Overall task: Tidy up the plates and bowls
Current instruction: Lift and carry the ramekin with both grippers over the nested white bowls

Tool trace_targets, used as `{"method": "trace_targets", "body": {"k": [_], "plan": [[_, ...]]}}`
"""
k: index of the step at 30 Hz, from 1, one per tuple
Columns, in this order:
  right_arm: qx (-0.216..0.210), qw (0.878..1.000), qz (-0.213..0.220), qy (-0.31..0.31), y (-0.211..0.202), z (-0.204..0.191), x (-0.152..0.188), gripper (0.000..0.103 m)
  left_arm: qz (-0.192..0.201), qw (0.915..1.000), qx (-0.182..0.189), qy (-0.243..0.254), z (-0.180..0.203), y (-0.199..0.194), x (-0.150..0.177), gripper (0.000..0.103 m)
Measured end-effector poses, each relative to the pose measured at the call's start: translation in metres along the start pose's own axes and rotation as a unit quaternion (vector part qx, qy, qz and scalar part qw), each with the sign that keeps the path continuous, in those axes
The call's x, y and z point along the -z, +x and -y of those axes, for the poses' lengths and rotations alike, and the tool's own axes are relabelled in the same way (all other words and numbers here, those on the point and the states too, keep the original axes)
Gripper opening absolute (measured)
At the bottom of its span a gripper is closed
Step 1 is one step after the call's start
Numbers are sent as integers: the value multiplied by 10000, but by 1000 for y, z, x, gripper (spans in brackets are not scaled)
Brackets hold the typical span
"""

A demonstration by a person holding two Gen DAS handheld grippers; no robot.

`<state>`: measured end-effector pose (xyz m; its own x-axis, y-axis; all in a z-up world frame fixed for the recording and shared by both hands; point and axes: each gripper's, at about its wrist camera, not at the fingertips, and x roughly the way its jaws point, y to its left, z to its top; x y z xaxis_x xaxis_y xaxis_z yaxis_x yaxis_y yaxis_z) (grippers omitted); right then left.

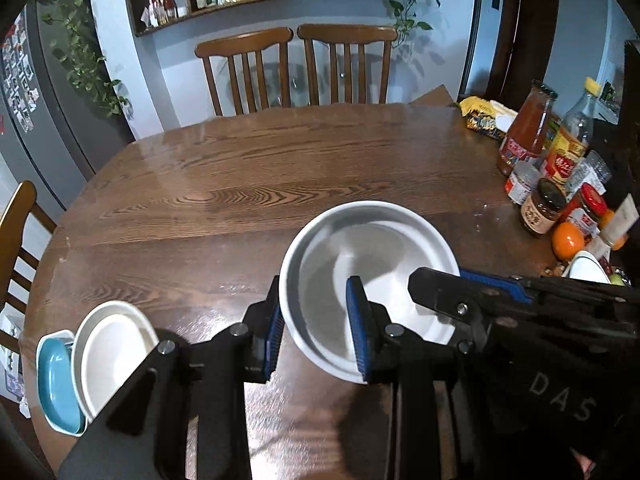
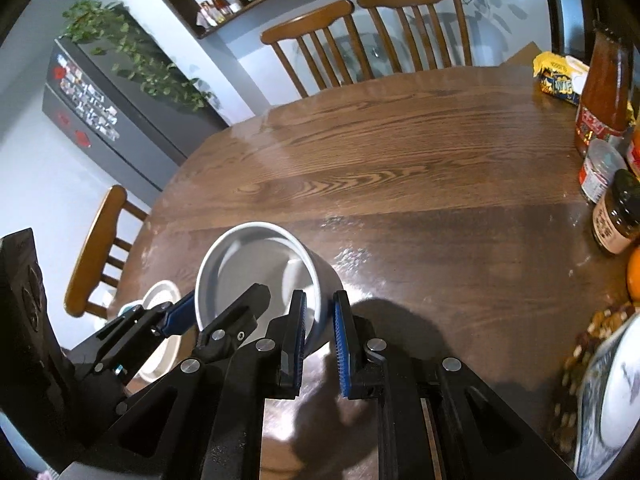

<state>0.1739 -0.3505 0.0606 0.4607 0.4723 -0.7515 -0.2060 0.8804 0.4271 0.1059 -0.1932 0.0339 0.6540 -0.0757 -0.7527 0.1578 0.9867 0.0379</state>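
1. Left wrist view shows the left gripper (image 1: 316, 332) pinching the near wall of the white bowl (image 1: 372, 256), one blue pad outside the rim and one inside.
2. Right wrist view shows the right gripper (image 2: 320, 344) pinching the same white bowl (image 2: 256, 264) on its right wall, again with one pad inside and one outside; the jaws stand almost together on the thin wall.
3. The bowl appears carried clear of the wooden table (image 1: 280, 168), tilted slightly, over the table's near part.
4. To carry it well, both hands should likely travel together at one pace, so neither grip twists the rim or pries at it.
5. At the near left edge sit a white plate (image 1: 116, 352) and a blue dish (image 1: 56, 384), probably the stack to join; the bowl should be levelled before it is lowered.
6. Bottles and jars (image 1: 540, 168) crowd the far right; the path should stay left of them.
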Motion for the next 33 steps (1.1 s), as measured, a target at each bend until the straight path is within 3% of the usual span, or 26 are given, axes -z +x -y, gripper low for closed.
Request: {"method": "trace_targets", "body": {"k": [13,33], "plan": [[26,9996,165,-207,-27,-40,34,16,233,9997,22,-109,-22,-47,31,27],[-87,9979,71,-636,-15,-116,56,16,328,9984,-186,-433,-91,-81,63,27]]}}
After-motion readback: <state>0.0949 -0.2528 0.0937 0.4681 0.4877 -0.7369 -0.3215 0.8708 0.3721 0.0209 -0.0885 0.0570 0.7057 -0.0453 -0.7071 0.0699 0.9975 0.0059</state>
